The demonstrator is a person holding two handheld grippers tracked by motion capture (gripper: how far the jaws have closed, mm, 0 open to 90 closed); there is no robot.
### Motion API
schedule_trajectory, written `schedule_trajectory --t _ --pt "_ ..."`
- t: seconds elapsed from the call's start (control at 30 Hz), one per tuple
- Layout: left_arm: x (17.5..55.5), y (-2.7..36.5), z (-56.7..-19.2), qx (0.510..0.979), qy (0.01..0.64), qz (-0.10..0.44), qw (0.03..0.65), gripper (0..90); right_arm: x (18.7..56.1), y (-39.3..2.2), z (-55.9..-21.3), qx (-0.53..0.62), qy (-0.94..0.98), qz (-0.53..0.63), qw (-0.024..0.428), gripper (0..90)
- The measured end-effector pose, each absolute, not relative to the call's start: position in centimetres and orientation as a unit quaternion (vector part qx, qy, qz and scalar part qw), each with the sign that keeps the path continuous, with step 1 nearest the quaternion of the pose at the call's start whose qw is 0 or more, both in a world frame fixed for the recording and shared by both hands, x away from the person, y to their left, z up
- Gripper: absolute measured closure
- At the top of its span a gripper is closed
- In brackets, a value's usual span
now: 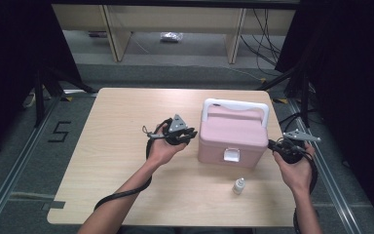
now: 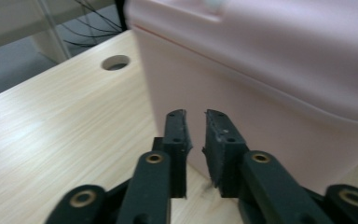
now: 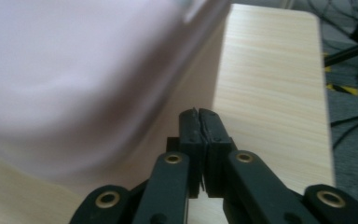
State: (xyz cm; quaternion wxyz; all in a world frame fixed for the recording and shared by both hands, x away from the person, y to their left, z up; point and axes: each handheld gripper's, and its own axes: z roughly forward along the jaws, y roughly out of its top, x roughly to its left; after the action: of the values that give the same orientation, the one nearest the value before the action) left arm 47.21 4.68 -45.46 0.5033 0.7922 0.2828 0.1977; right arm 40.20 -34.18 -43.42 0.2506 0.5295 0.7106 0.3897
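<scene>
High view: dropper bottle (image 1: 238,185) (beside box (image 1: 232,134))

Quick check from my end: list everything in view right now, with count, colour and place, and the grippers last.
box: 1, pink with white handle and latch, table's right-centre
bottle: 1, white, small, in front of the box
table: 1, light wood, round hole near a far corner
left gripper: 1, black, at the box's left side, jaws slightly apart, nothing between
right gripper: 1, black, at the box's right side, jaws together, empty
</scene>
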Motion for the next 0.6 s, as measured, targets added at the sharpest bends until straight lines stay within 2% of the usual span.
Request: schedule_trajectory --t 0.33,0.4,0.43,0.6 --pt "46.6 7.1 -43.1 0.726 0.341 0.161 0.574 49.7 38.5 -35.7 -42.5 0.544 0.693 0.385 0.275 81.7" --pt "46.6 7.1 -42.9 0.721 0.346 0.153 0.58 48.5 38.4 -35.5 -42.5 0.555 0.683 0.396 0.261 81.2" --pt "46.5 7.2 -42.8 0.716 0.349 0.149 0.586 47.0 38.4 -35.5 -42.5 0.551 0.683 0.393 0.274 80.7" --pt "46.5 7.0 -42.2 0.701 0.352 0.131 0.607 43.0 38.1 -35.4 -42.0 0.545 0.688 0.394 0.272 79.0"
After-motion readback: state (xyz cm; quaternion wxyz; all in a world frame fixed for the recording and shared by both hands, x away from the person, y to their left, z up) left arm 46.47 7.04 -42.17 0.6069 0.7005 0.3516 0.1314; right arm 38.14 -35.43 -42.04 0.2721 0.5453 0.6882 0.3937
